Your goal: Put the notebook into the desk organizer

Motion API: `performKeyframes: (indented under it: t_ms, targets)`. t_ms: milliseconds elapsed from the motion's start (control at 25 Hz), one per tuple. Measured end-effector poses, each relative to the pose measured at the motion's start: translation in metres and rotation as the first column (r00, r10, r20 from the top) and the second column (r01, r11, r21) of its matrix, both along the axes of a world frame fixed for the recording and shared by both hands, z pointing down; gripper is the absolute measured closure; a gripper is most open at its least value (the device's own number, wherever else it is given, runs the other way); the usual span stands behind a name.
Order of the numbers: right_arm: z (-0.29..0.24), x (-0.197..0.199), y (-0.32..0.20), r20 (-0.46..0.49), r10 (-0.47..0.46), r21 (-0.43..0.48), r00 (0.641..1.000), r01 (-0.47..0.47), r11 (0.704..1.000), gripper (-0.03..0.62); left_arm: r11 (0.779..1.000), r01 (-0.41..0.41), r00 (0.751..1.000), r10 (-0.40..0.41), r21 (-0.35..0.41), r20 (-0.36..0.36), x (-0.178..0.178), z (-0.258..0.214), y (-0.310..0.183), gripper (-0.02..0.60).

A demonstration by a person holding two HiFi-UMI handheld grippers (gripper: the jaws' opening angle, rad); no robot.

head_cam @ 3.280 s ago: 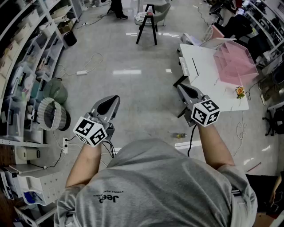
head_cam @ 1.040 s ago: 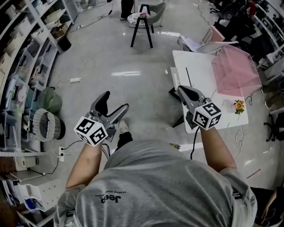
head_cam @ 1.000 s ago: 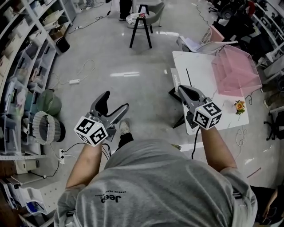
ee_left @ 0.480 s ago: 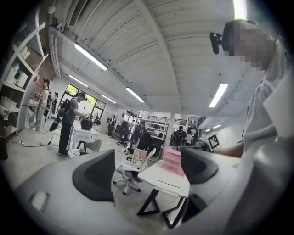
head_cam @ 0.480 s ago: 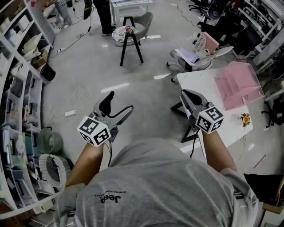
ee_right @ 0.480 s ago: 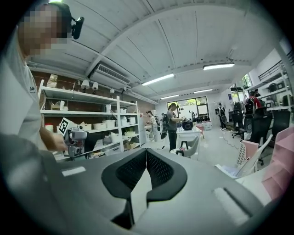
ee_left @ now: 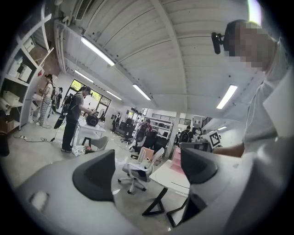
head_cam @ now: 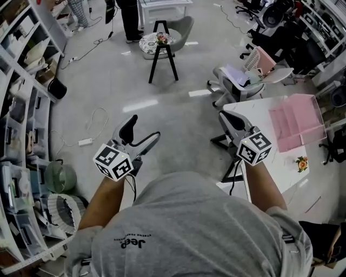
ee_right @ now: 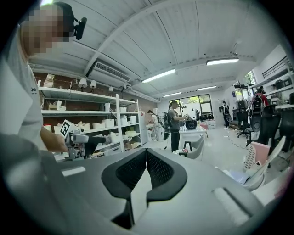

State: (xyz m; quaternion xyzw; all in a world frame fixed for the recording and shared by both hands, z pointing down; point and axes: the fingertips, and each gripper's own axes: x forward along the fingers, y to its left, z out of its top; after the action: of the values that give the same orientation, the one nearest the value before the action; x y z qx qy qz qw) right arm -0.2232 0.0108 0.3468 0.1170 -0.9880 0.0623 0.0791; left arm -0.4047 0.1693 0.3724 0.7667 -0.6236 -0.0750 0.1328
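Note:
The pink desk organizer (head_cam: 298, 121) stands on a white table (head_cam: 259, 111) at the right of the head view, and the left gripper view shows it far off as the same pink organizer (ee_left: 176, 160). I see no notebook in any view. My left gripper (head_cam: 144, 126) is held over the bare floor, left of the table, jaws wide open and nothing between them (ee_left: 146, 170). My right gripper (head_cam: 223, 115) hovers by the table's left edge with its pads pressed together and nothing in them (ee_right: 146, 170).
A small flower pot (head_cam: 301, 162) sits on the table's near side. A white office chair (head_cam: 238, 81) stands behind the table and a black stool (head_cam: 162, 43) farther back. Shelving (head_cam: 21, 108) lines the left wall. A person (head_cam: 127, 16) stands at the back. A cable (head_cam: 89, 139) lies on the floor.
My left gripper, shut 3.3 s ago, now stands open. The view has swung: table and organizer slid toward the right edge, and the stool and chair came nearer the centre.

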Motion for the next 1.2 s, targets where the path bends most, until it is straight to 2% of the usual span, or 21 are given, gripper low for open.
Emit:
performKeyframes:
  t_ms: [160, 400, 480, 600, 760, 920, 1040, 1200]
  targets:
    - [0.009, -0.016, -0.032, 0.018, -0.075, -0.005, 0.997, 0.075, 0.997, 0.591, 0.999, 0.048, 0.999, -0.048, -0.018, 0.004, 0.004, 0.006, -0.034, 0.103]
    - [0.024, -0.035, -0.063, 0.017, -0.232, -0.006, 0.972, 0.233, 0.973, 0.589, 0.989, 0.137, 0.989, -0.139, -0.053, -0.046, 0.023, 0.013, -0.07, 0.103]
    - [0.027, -0.042, -0.074, 0.025, -0.26, -0.012, 0.965, 0.26, 0.965, 0.589, 0.986, 0.155, 0.986, -0.159, -0.061, -0.054, 0.024, 0.014, -0.079, 0.103]
    - [0.032, -0.048, -0.078, 0.03, -0.265, -0.031, 0.964, 0.265, 0.964, 0.589, 0.987, 0.138, 0.988, -0.143, -0.077, -0.065, 0.024, 0.02, -0.086, 0.103]
    - [0.03, -0.056, -0.075, 0.027, -0.221, -0.018, 0.975, 0.222, 0.975, 0.589, 0.993, 0.08, 0.992, -0.087, -0.082, -0.09, 0.009, 0.03, -0.091, 0.103]
    - [0.023, -0.039, -0.084, 0.04, -0.098, -0.017, 0.994, 0.099, 0.995, 0.589, 0.991, -0.057, 0.992, 0.042, -0.123, -0.122, 0.021, 0.048, -0.109, 0.103]
    - [0.02, -0.007, -0.092, 0.032, 0.003, -0.016, 0.999, -0.002, 1.0, 0.589, 0.972, -0.175, 0.976, 0.151, -0.154, -0.16, 0.05, 0.069, -0.127, 0.103]
    - [0.022, 0.045, -0.105, 0.018, 0.119, -0.009, 0.993, -0.119, 0.993, 0.589, 0.934, -0.301, 0.944, 0.263, -0.193, -0.198, 0.093, 0.096, -0.15, 0.103]
